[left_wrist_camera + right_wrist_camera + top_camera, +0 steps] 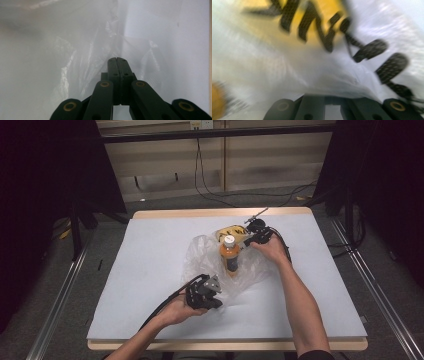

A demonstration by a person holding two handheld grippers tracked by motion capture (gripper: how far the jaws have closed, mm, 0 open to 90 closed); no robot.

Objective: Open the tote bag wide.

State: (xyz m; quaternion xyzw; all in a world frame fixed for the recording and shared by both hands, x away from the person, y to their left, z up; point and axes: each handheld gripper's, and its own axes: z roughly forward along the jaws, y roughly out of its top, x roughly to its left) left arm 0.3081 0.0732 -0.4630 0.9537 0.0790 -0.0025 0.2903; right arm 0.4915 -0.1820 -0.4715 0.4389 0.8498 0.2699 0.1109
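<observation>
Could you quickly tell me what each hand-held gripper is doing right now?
Left hand-held gripper: closed, pinching the plastic bag.
Right hand-held gripper: closed by the bag's far edge; what it holds cannot be told.

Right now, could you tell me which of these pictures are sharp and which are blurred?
High view: sharp, dim surroundings, evenly lit table. Left gripper view: shut jaws crisp, the clear plastic bag soft and hazy. Right gripper view: heavily motion-blurred, the yellow packet with black lettering smeared.

Room dim, dark at both sides; table (150, 270) lit evenly from overhead, shadows soft. Right gripper view heavily motion-blurred. Left gripper view sharp at the jaws, hazy with pale glare on plastic bag (75, 62) beyond them.
</observation>
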